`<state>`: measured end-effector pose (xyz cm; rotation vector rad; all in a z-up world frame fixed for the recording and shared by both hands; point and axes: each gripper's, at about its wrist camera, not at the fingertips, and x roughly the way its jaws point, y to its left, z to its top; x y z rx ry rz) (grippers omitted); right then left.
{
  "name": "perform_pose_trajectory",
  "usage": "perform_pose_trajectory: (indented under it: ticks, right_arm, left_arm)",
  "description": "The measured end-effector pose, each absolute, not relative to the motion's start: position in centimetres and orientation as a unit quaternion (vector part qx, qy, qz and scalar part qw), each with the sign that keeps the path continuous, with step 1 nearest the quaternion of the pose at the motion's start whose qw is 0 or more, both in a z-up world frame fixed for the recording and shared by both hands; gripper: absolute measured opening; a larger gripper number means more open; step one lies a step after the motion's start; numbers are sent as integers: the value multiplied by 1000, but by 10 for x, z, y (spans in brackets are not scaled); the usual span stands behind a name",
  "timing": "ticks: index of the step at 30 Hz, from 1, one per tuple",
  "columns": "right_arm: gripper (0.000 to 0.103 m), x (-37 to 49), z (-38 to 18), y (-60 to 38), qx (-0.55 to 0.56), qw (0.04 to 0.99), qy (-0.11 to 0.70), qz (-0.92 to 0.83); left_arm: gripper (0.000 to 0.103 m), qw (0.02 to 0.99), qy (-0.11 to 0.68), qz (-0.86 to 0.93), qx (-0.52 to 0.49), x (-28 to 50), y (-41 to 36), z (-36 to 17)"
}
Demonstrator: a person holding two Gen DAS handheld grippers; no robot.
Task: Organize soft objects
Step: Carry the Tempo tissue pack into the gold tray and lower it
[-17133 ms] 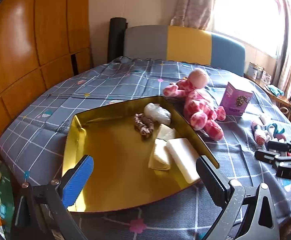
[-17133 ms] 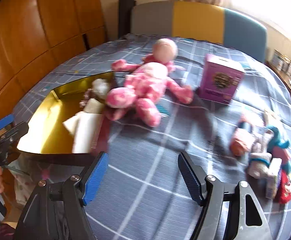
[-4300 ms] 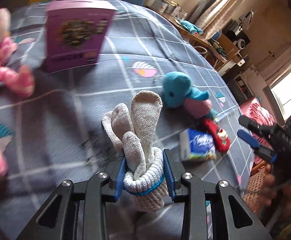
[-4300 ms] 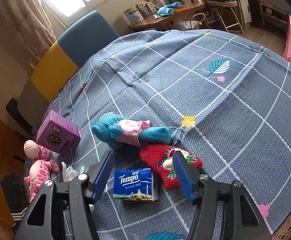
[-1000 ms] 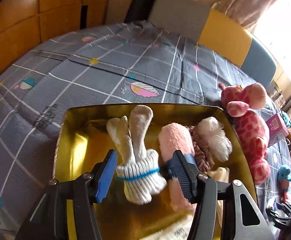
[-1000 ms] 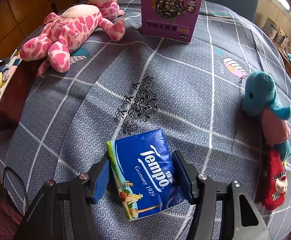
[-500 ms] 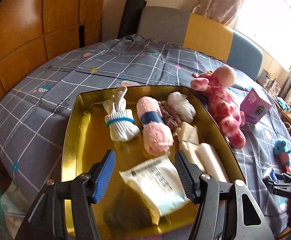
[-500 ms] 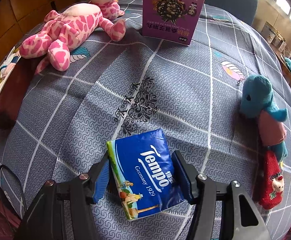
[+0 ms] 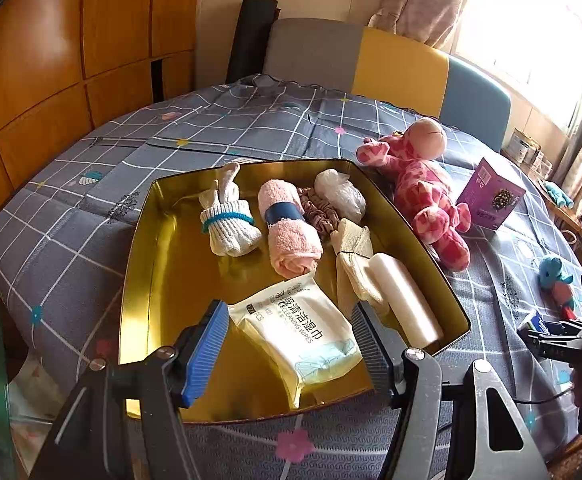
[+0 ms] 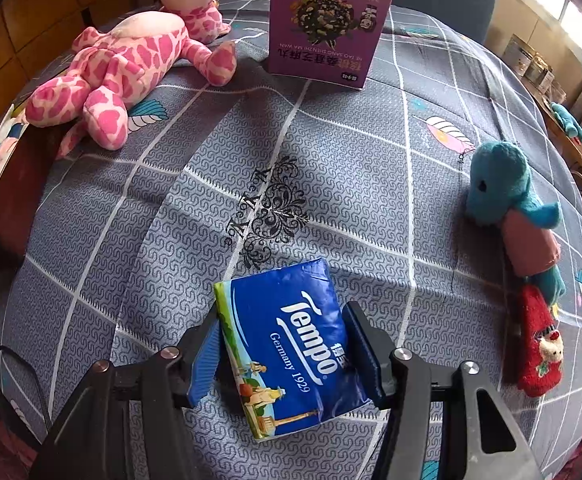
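Your two tongs work over a bed covered in a grey quilt point(image 10: 371, 168) with a white grid pattern. On its near left part sits a shallow gold metal tray point(image 9: 141, 264). Inside it lie, side by side at the far end, a white knitted sock bundle with a blue band point(image 9: 229, 222), a rolled pink towel with a dark blue band point(image 9: 289, 232), a brown scrunchie point(image 9: 319, 216) and a clear plastic bundle point(image 9: 339, 194); nearer you lie a cream cloth bundle point(image 9: 353, 256), a white bar-shaped pack point(image 9: 405, 300) and a pale wet-wipes packet point(image 9: 299, 328).

Just beside the tray's right wall sprawls a pink spotted plush giraffe point(image 10: 131, 68), with a purple cardboard box point(image 10: 325, 26) standing next to it. Farther right lie a teal plush toy with a pink middle point(image 10: 511, 208) and a red Christmas sock point(image 10: 539, 344).

Your left tongs point(image 9: 291, 350) hang spread wide over the tray's near end, holding nothing. Your right tongs point(image 10: 281, 354) clamp a blue Tempo tissue pack point(image 10: 291, 340), its front end resting on the quilt.
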<state>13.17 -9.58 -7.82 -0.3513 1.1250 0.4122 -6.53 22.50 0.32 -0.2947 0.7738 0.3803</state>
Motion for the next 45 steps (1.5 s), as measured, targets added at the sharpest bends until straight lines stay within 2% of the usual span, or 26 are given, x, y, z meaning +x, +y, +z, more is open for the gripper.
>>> perform_pose_trajectory:
  ticks: [10, 22, 27, 34, 45]
  right_arm:
    - [58, 112, -34, -62, -149, 829, 489, 225]
    - [58, 56, 16, 73, -166, 792, 431, 400]
    - [58, 34, 8, 134, -187, 765, 426, 445]
    - [60, 32, -35, 185, -223, 733, 458, 450]
    - [66, 33, -41, 166, -195, 736, 470, 447]
  left_arm:
    - [65, 899, 369, 186, -143, -70, 229, 3]
    - [65, 890, 349, 236, -176, -91, 272, 7]
    - [65, 884, 343, 254, -188, -100, 288, 6]
    - [65, 883, 350, 251, -188, -100, 289, -1]
    - [65, 887, 352, 240, -177, -95, 278, 1]
